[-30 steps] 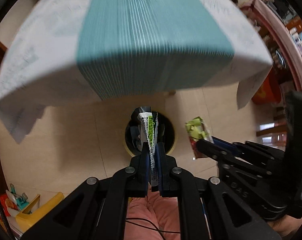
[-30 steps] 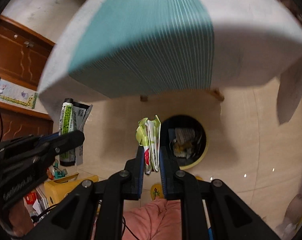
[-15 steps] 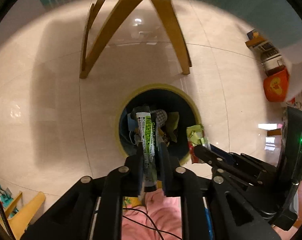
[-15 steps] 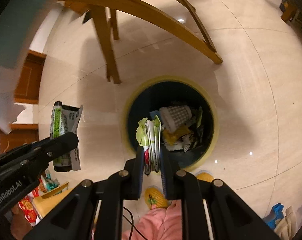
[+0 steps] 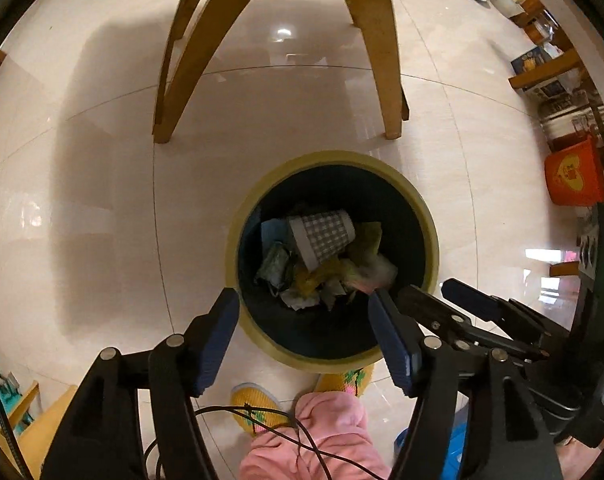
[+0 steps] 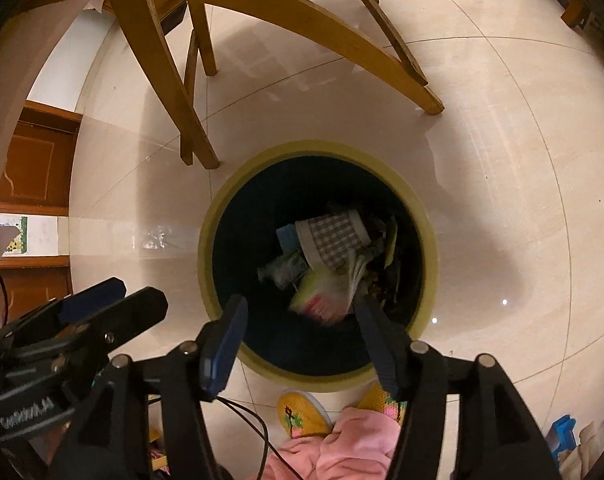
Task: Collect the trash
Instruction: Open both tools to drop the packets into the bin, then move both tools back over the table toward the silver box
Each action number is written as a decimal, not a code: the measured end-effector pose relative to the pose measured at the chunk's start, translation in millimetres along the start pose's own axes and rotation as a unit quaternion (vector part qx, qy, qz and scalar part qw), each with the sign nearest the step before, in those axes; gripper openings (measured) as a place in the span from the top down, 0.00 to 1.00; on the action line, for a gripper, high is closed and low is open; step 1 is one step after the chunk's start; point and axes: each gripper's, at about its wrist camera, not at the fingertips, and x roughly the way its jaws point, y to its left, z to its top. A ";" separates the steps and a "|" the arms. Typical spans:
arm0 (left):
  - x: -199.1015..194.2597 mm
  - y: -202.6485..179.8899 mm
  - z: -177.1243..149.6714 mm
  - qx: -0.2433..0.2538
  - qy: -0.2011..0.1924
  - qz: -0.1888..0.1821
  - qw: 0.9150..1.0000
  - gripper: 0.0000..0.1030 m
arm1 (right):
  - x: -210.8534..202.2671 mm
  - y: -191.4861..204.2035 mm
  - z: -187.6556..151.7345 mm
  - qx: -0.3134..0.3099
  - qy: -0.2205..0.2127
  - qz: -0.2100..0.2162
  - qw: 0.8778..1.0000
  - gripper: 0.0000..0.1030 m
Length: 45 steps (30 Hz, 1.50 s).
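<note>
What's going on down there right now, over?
Left gripper and right gripper opening, fingers empty. Wrappers dropping into trash bin. Nothing blocking.

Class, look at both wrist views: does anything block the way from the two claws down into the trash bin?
Nothing visible does. The left claw and right claw, jaws opening and empty, hang over the trash bin. Its mouth is uncovered; a blurred wrapper is already inside it.
</note>
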 end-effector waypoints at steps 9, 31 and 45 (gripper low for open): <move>-28.7 -2.9 -3.5 0.004 -0.012 0.009 1.000 0.36 | -24.3 6.4 -2.9 0.007 -0.015 0.003 1.000 0.41; -334.2 -33.7 -65.9 0.044 -0.096 -0.032 0.994 0.20 | -288.0 113.6 -61.3 -0.033 -0.099 -0.022 0.994 0.41; -473.3 -28.6 -67.1 0.042 -0.202 -0.035 0.978 0.11 | -422.2 170.8 -73.5 -0.078 -0.198 -0.053 0.976 0.41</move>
